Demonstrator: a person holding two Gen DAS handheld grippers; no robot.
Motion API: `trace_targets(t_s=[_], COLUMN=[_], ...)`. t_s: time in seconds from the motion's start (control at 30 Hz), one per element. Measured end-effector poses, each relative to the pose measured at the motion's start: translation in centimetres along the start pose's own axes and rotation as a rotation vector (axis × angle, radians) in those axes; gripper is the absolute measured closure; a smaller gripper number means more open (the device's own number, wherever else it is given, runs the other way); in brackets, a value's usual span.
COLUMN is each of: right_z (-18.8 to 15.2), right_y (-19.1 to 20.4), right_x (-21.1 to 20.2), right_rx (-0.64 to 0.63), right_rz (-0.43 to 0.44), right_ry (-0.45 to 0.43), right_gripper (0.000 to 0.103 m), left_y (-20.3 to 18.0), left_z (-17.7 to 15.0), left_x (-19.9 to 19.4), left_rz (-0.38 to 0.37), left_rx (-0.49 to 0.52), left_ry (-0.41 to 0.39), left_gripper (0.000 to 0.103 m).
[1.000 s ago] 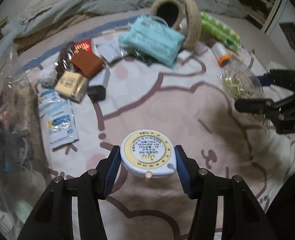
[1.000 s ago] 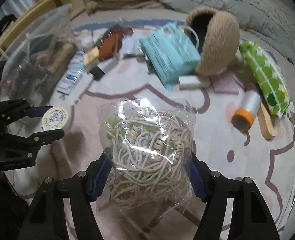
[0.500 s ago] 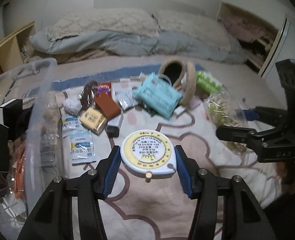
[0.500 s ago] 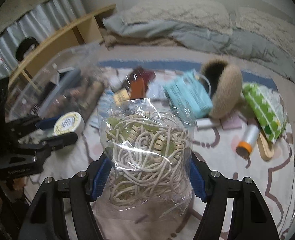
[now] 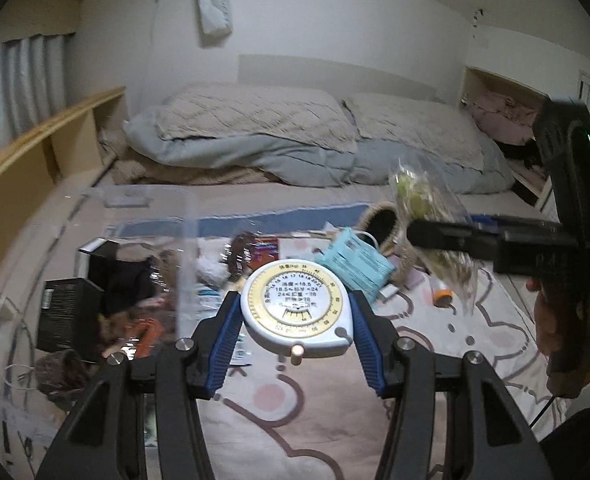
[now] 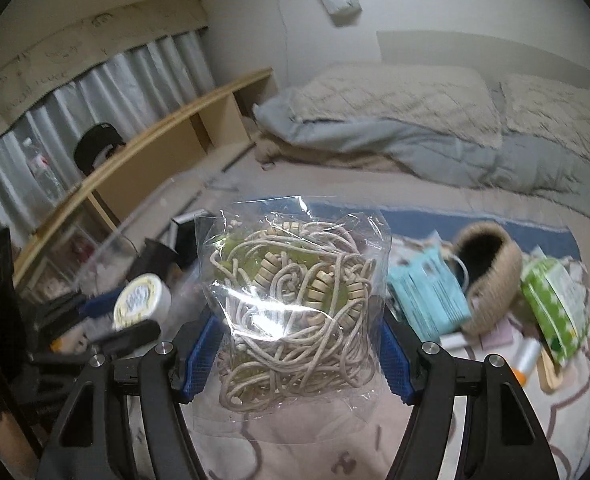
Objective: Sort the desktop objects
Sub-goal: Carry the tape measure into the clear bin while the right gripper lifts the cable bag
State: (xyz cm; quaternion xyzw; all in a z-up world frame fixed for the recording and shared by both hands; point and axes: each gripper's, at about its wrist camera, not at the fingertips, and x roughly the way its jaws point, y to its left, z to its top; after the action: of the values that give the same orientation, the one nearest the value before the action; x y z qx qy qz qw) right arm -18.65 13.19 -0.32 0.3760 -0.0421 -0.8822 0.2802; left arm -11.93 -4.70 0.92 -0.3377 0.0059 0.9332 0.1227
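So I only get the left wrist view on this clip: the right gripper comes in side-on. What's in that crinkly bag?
Observer: The clear bag holds a tangle of pale cord strung with small wooden beads.
Operator: Is it really gripped?
Observer: Yes, the right gripper has a blue pad pressed on each side of it, low on the bag.
Operator: Anything on the wooden shelf to the left?
Observer: A black cap sits on top, with a clear bottle beside it.

My count, both hands full

I see one tape measure (image 5: 297, 312), one bag of cord (image 6: 295, 304), one woven basket (image 6: 491, 280), one clear bin (image 5: 75, 280), two pillows (image 5: 255, 116).
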Motion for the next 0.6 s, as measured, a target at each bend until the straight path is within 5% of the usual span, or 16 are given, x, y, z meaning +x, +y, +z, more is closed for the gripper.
trace_targets(t_s=[0.27, 0.6], right_z=[1.8, 1.9], right_y=[3.3, 7.0], right_x=[1.4, 4.1], right_rx=[0.000, -0.026], right_rz=[0.088, 0.179], right_ry=[-0.051, -0.010], right_gripper=[0.032, 0.032], left_y=[4.3, 10.3], left_z=[-0.1, -2.0], left_x=[-1.9, -3.5], left_rz=[0.074, 0.186], left_rx=[-0.076, -0.203], left_ry=[-0.053, -0.071], left_gripper=[0.049, 0.049])
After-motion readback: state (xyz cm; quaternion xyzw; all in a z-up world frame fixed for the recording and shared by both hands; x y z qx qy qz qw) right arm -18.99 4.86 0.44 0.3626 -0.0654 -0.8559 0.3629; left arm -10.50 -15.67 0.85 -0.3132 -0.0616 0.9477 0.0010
